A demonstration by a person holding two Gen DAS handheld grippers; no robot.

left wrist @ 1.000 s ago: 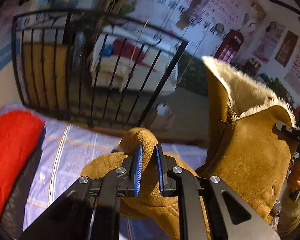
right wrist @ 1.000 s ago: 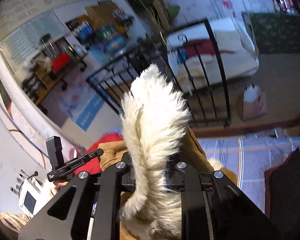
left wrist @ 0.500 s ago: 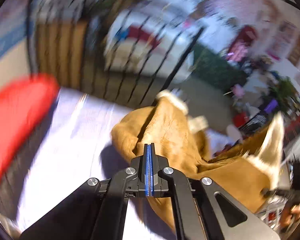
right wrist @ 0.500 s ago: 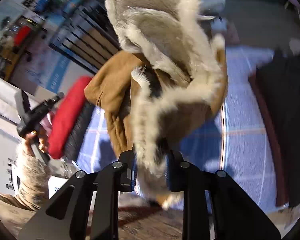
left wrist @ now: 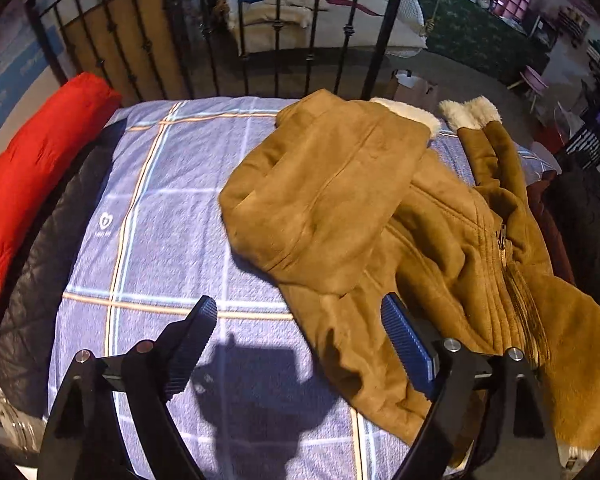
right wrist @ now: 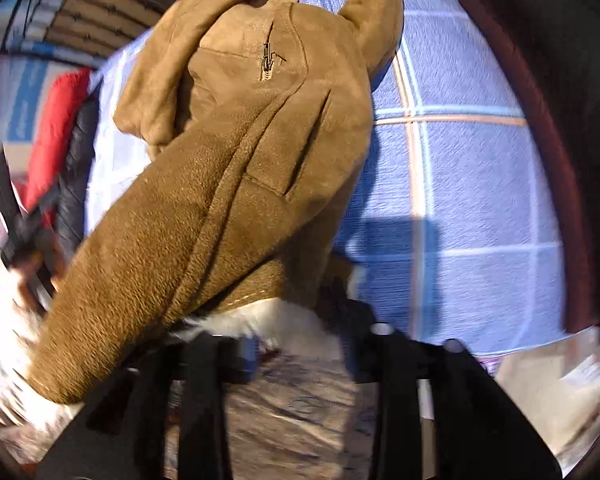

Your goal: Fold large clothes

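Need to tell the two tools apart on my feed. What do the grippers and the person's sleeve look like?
The left gripper has black angular arms with silver bolt heads and ribbed pads, blue on the right finger, darker on the left. The right gripper shows the same black frame and round bolts, blurred, its pads hidden by coat fur. At the right wrist view's left edge, a fuzzy pale sleeve shows. No cables visible.

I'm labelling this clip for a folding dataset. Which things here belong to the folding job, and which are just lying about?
Part of the job:
- tan coat, spread on the checked bedspread
- left gripper, jaws opening, nothing between them
- right gripper, jaws opening at the coat's fleece hem

Just lying about:
- red bedding roll
- dark quilted garment
- cardboard box
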